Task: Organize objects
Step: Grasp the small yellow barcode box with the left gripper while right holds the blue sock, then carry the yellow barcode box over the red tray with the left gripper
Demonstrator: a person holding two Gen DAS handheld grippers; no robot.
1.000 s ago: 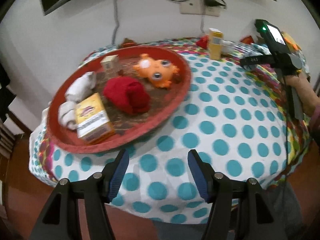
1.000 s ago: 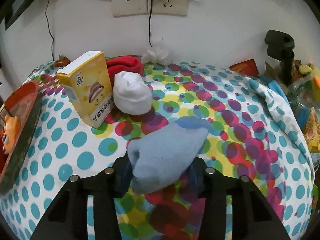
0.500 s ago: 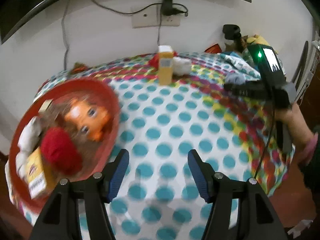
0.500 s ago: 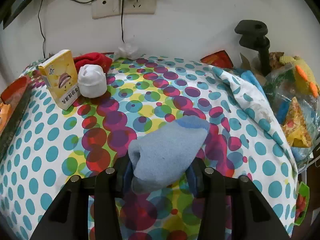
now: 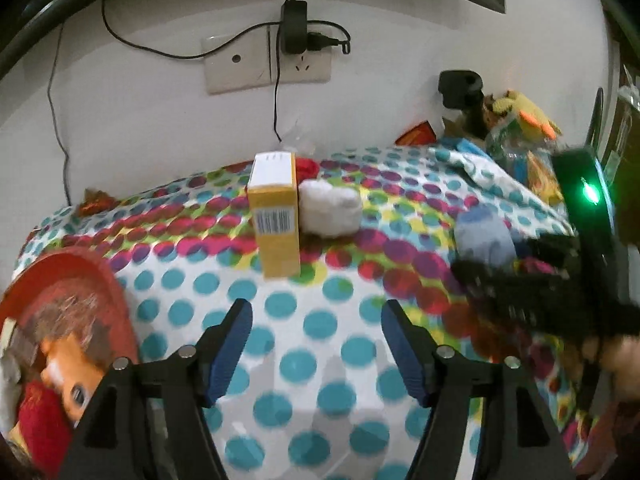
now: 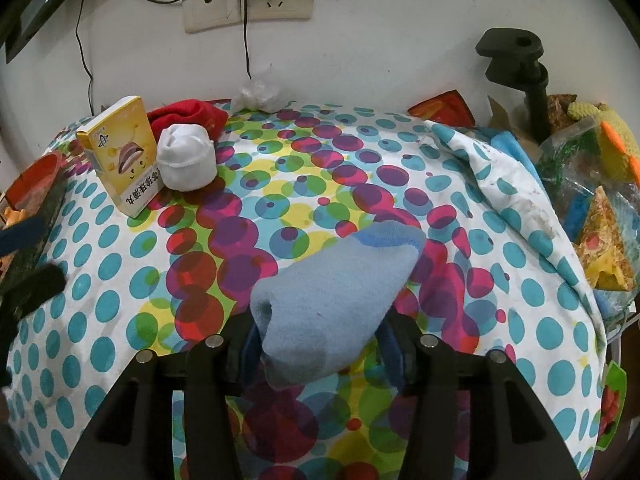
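1. Our right gripper (image 6: 320, 340) is clamped on the rolled blue sock (image 6: 332, 304), carried above the dotted tablecloth (image 6: 100, 280).
2. Our left gripper (image 5: 316, 344) hangs spread wide with nothing in it, facing the yellow box (image 5: 276, 220) and the white sock roll (image 5: 330, 208).
3. The red tray (image 5: 116, 280) lies far left; the soft sock could slip out on the way there.
4. Reaching carelessly, we might topple the upright box.
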